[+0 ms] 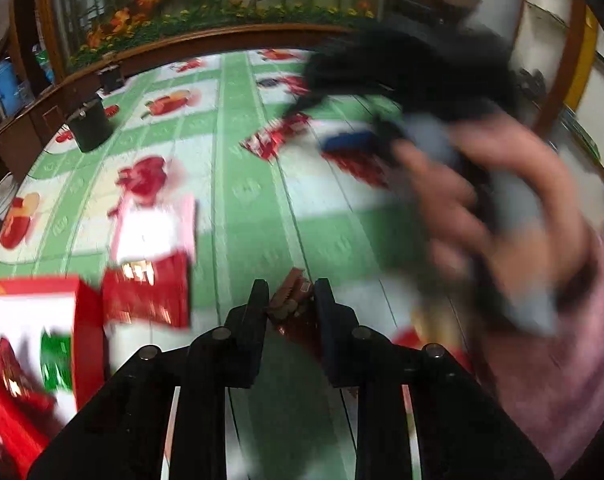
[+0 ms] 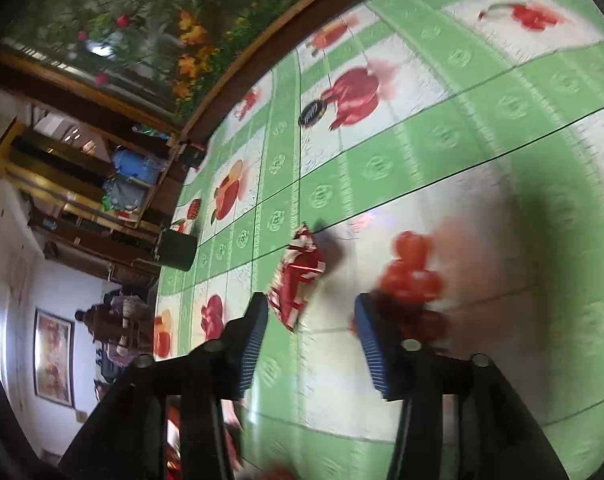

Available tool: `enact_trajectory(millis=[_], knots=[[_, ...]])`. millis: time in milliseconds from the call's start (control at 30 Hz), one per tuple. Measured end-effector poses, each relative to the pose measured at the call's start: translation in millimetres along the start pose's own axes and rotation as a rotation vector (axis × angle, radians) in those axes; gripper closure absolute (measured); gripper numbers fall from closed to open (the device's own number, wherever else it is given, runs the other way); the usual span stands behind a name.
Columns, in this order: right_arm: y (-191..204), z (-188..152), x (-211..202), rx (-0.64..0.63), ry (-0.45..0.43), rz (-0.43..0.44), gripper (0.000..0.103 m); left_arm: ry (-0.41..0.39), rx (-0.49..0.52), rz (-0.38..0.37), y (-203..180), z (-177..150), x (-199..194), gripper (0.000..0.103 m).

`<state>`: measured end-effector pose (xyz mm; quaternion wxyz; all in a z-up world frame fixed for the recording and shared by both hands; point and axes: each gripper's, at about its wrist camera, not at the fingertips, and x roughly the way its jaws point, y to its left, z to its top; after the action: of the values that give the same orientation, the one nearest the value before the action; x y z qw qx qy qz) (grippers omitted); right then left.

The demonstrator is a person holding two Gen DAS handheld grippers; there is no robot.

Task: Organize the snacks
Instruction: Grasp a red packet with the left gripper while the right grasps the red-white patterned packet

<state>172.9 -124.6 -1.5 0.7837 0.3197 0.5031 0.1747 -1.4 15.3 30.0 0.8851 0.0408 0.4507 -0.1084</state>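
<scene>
My left gripper [image 1: 290,300] is shut on a small brown snack packet [image 1: 291,295] and holds it above the green fruit-print tablecloth [image 1: 242,184]. A red box [image 1: 34,320] with red and green packets inside stands at the lower left. A red packet [image 1: 146,296] and a pink-white packet [image 1: 154,228] lie beside it. A red-white snack packet [image 1: 272,138] lies further back. My right gripper [image 2: 312,308] is open above the cloth, just behind a red-white snack packet [image 2: 298,280]. In the left wrist view the right gripper [image 1: 354,144] and the hand holding it show blurred at right.
A dark cup [image 1: 90,126] stands at the table's far left; it also shows in the right wrist view [image 2: 178,250]. A small black round object [image 2: 312,114] lies on the cloth further back. A wooden rim [image 1: 206,42] and a flower mural bound the far side.
</scene>
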Motion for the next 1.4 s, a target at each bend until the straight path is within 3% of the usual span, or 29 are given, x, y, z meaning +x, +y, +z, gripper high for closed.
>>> enact_trajectory(millis=[100,233,300,333,400,467,533,667,900,933,1033,1167,1400], knots=[[22.0,0.9,14.2,-0.019,-0.044,-0.102,0.056,0.000,-0.003,-0.010,2.8,-10.2,-8.6,0.082],[61.1,-0.9,37.0,-0.191,-0.072,-0.321,0.054,0.013,-0.049,-0.030,17.3,-17.7,-13.4,0.079],[71.6,-4.6,44.9,-0.289,-0.089,-0.415,0.064,0.034,-0.066,-0.040,21.4,-21.5,-13.1,0.075],[75.5,-8.2,48.5,-0.354,-0.101,-0.484,0.079,0.042,-0.082,-0.057,23.7,-22.9,-13.0,0.068],[73.4,-12.8,48.2,-0.430,-0.124,-0.538,0.079,0.043,-0.109,-0.061,26.0,-26.4,-17.6,0.053],[65.1,-15.0,40.9,-0.452,-0.116,-0.538,0.079,0.026,-0.117,-0.041,25.7,-29.2,-26.8,0.035],[53.7,-20.4,25.7,-0.480,-0.109,-0.540,0.080,0.009,-0.118,0.005,24.2,-31.1,-35.4,0.023],[21.3,-34.7,-12.1,-0.504,-0.082,-0.488,0.080,0.008,-0.109,0.062,18.2,-30.3,-35.4,0.022],[-30.8,-70.0,-77.2,-0.457,-0.049,-0.333,0.079,0.102,-0.129,0.063,10.9,-25.9,4.6,0.021],[-37.5,-73.4,-84.1,-0.440,-0.047,-0.302,0.080,0.075,-0.114,0.102,7.8,-26.1,4.3,0.021],[-48.0,-76.8,-94.6,-0.397,-0.048,-0.257,0.081,0.044,-0.092,0.101,-1.0,-27.3,6.1,0.026],[-40.6,-80.3,-91.4,-0.411,-0.045,-0.267,0.081,0.014,-0.045,0.091,-13.8,-29.2,1.3,0.068],[-26.3,-96.2,-82.5,-0.427,0.020,-0.142,0.082,-0.017,-0.043,0.051,-8.4,-33.1,-12.9,0.079]])
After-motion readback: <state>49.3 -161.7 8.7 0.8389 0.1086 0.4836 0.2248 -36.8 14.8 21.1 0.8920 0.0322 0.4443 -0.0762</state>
